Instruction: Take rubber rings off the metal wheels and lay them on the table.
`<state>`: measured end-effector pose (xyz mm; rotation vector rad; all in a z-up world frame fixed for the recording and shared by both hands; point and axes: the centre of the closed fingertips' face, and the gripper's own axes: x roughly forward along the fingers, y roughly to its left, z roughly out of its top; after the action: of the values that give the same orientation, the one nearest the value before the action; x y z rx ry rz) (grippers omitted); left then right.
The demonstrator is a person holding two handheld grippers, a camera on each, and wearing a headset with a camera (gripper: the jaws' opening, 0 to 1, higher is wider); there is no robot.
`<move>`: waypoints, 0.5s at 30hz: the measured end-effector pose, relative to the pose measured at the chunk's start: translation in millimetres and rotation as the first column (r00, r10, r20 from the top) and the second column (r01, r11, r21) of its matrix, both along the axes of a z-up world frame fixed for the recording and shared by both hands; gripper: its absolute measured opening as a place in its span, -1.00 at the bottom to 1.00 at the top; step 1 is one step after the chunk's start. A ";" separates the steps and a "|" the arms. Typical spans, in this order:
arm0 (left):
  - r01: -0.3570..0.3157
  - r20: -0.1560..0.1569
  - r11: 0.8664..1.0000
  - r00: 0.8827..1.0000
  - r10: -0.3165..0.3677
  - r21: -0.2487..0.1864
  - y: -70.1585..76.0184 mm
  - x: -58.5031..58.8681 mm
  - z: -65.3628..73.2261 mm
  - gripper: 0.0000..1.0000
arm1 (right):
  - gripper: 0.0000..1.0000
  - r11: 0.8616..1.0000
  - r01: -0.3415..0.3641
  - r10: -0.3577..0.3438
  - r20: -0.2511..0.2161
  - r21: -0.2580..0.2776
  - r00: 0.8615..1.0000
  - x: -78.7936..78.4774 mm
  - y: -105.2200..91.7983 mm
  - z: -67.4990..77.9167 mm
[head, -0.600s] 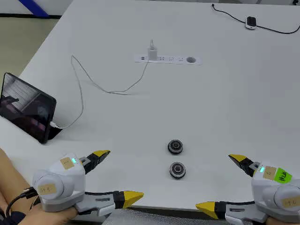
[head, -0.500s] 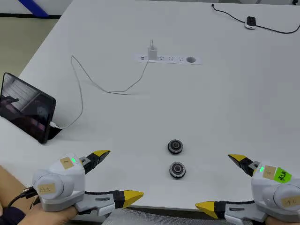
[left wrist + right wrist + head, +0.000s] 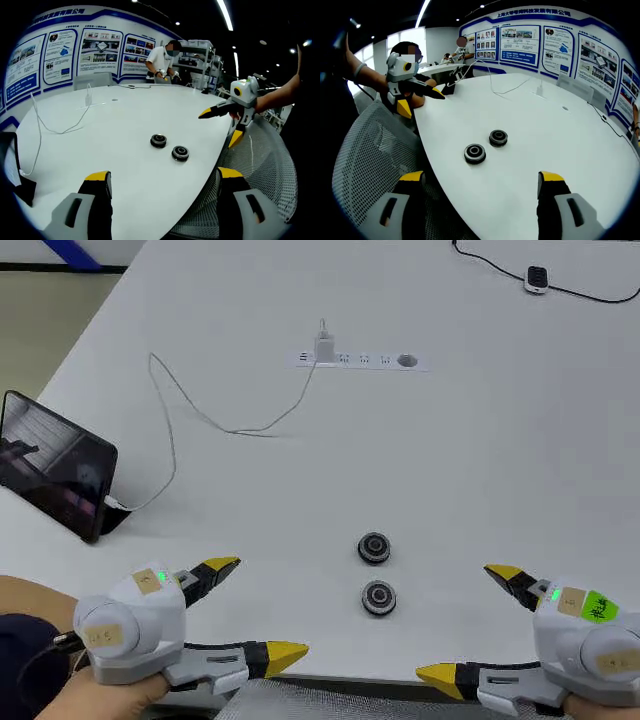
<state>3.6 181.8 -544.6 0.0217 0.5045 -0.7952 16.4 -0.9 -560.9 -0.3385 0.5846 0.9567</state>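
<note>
While the left gripper [image 3: 258, 608] and the right gripper [image 3: 462, 623] hang over the near edge of the table [image 3: 450, 460], neither touches anything. Left gripper: jaws spread wide, nothing between them. Right gripper: jaws likewise spread, nothing held. Two wheels lie flat between the grippers, slightly ahead of their tips: the near wheel [image 3: 379, 598] roughly midway, the far wheel [image 3: 374, 548] just beyond it, apart. Each wheel carries a dark ring [image 3: 466, 154] around it. A power strip [image 3: 365, 360] lies well ahead; a tablet [image 3: 55, 480] stands outboard of the left gripper.
</note>
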 end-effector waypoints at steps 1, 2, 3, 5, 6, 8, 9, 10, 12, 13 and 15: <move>0.000 0.000 1.000 1.000 0.000 -0.001 0.6 0.1 -0.7 0.76 | 0.86 1.000 -0.001 0.001 -0.001 -0.001 1.000 0.2 0.4 -0.5; 0.000 -0.003 1.000 1.000 0.000 -0.001 1.0 0.1 -1.4 0.75 | 0.86 1.000 -0.003 0.003 -0.002 -0.002 1.000 0.0 1.0 -0.7; 0.000 -0.004 1.000 1.000 0.000 -0.001 0.8 -0.2 -1.7 0.74 | 0.85 1.000 -0.005 0.005 -0.001 -0.001 1.000 0.0 2.1 -0.6; 0.002 -0.006 1.000 1.000 -0.002 -0.001 0.4 -0.5 -2.3 0.73 | 0.84 1.000 -0.008 0.008 -0.003 -0.001 1.000 0.4 3.6 -1.6; 0.003 -0.006 1.000 1.000 -0.003 -0.001 0.2 -0.5 -2.5 0.72 | 0.83 1.000 -0.009 0.009 -0.004 -0.002 1.000 0.4 3.9 -2.1; 0.007 -0.006 1.000 1.000 -0.007 -0.001 -1.2 -0.4 -2.4 0.70 | 0.79 1.000 -0.015 0.015 -0.005 -0.004 1.000 0.1 5.4 -2.8; 0.009 -0.006 1.000 1.000 -0.009 0.000 -1.9 -0.3 -2.3 0.68 | 0.76 1.000 -0.019 0.019 -0.005 -0.007 1.000 -0.2 6.2 -3.2; 0.011 -0.005 1.000 1.000 -0.011 0.002 -3.3 0.0 -1.8 0.66 | 0.73 1.000 -0.025 0.024 -0.008 -0.009 1.000 -0.7 7.4 -4.1; 0.014 -0.005 1.000 1.000 -0.014 0.001 -5.3 0.6 -1.4 0.64 | 0.68 1.000 -0.029 0.029 -0.013 -0.011 0.999 -1.3 8.8 -5.4; 0.017 -0.004 1.000 1.000 -0.017 0.001 -6.0 1.6 -1.7 0.63 | 0.66 0.999 -0.032 0.032 -0.013 -0.011 0.999 -1.3 9.9 -6.2; 0.024 -0.004 1.000 1.000 -0.024 -0.001 -8.6 3.0 -1.7 0.61 | 0.64 0.999 -0.038 0.038 -0.022 -0.011 0.999 -2.0 12.1 -8.1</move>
<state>6.6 173.2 -546.3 0.0258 0.5082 -0.8194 14.4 11.2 -568.9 -0.3511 0.6053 0.9950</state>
